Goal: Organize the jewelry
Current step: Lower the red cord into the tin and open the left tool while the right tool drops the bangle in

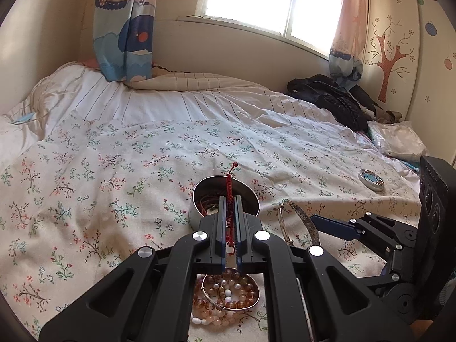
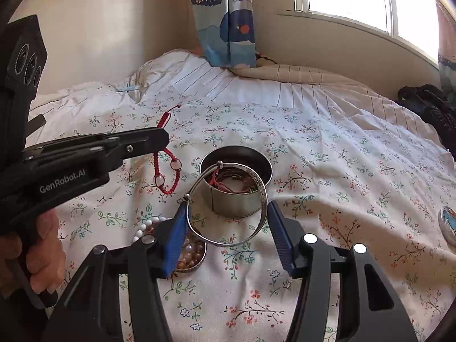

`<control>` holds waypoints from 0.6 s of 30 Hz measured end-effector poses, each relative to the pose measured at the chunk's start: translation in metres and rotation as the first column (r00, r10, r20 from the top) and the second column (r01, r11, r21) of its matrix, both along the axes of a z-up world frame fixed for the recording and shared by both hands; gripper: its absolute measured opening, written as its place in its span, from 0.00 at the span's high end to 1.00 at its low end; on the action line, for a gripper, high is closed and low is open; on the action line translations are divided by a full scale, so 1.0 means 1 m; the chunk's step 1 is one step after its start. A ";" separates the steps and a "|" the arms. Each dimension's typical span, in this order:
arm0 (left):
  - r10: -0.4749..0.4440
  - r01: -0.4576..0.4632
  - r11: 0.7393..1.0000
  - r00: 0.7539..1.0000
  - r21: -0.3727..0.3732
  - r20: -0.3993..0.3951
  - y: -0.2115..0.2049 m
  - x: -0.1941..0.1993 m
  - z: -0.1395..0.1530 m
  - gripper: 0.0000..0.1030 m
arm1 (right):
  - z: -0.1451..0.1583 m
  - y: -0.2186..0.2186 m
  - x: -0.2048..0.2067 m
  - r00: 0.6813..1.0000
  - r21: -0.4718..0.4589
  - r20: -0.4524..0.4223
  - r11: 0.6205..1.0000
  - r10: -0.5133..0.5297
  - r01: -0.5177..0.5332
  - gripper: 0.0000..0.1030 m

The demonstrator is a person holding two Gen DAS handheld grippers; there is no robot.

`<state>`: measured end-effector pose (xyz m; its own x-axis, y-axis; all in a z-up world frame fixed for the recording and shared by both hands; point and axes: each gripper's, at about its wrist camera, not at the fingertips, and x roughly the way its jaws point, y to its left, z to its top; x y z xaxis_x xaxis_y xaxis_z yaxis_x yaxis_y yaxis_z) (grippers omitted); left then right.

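My left gripper (image 1: 230,199) is shut on a red braided cord bracelet (image 1: 230,188); in the right wrist view the bracelet (image 2: 166,171) hangs from it, above the bedspread, left of the round metal tin (image 2: 236,199). The tin (image 1: 199,213) holds cords and small pieces. My right gripper (image 2: 226,222) holds a silver bangle (image 2: 228,242) between its blue pads (image 2: 176,233), just in front of the tin. The bangle (image 1: 302,219) also shows in the left wrist view. A shallow tin lid (image 1: 245,299) with amber and white beads lies under the left gripper.
A small round decorated tin (image 1: 370,181) lies on the flowered bedspread (image 1: 114,171) to the right. A black jacket (image 1: 336,97) and a plastic bag (image 1: 399,139) lie at the far right by the wall. Curtains (image 1: 125,28) hang at the back.
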<state>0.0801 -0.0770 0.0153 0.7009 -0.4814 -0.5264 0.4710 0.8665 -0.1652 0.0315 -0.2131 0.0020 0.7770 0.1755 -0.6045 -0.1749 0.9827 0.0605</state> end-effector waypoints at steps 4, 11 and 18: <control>-0.003 0.002 1.000 1.000 -0.025 -0.013 -0.004 0.011 0.000 0.95 | -0.001 -0.002 0.004 1.000 -0.023 0.006 1.000 -0.006 0.006 0.47; -0.009 0.008 0.999 1.000 -0.043 -0.023 -0.013 0.025 -0.001 0.95 | -0.003 -0.005 0.015 1.000 -0.037 0.018 0.999 -0.009 0.010 0.47; -0.016 0.015 0.999 1.000 -0.041 -0.019 -0.024 0.034 -0.001 0.95 | -0.004 -0.009 0.023 1.000 -0.046 0.021 0.999 -0.016 0.017 0.47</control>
